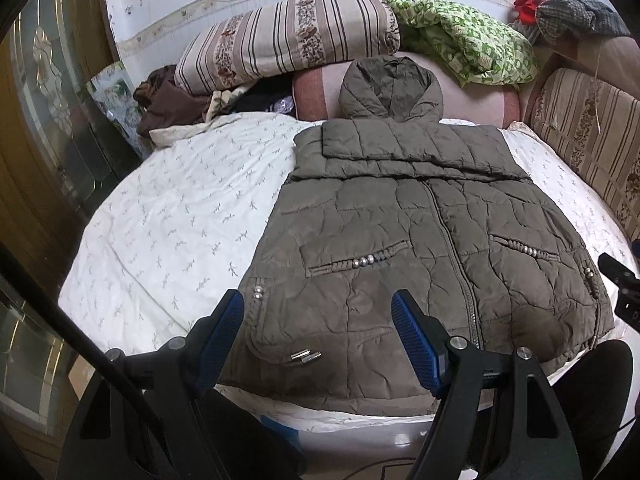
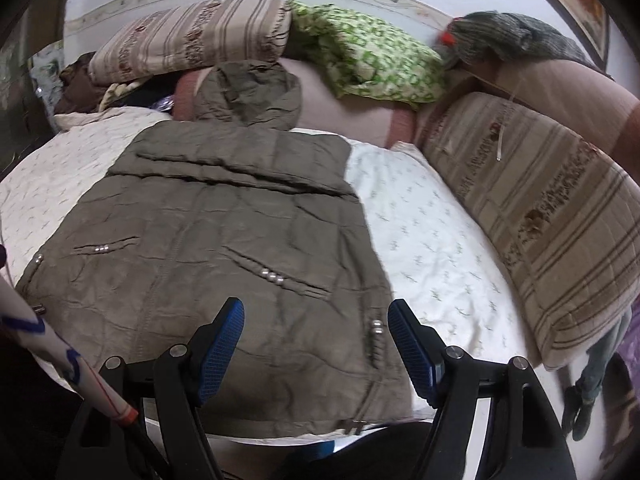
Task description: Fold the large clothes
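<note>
An olive quilted hooded jacket [image 1: 420, 232] lies flat on the bed, front up, zipper closed, sleeves folded across the chest and hood toward the pillows. My left gripper [image 1: 316, 304] hovers open over the jacket's near left hem, its blue pads apart with nothing between them. In the right wrist view the same jacket [image 2: 224, 240] fills the left half. My right gripper [image 2: 316, 308] stands open above the jacket's near right hem corner, its pads empty.
The bed has a white leaf-print sheet [image 1: 180, 216]. Striped bolsters [image 1: 288, 40], a green patterned cloth [image 1: 468, 40] and a pink pillow [image 1: 480, 96] line the far side. A striped cushion [image 2: 540, 220] runs along the right. A dark wooden cabinet [image 1: 40, 120] stands at the left.
</note>
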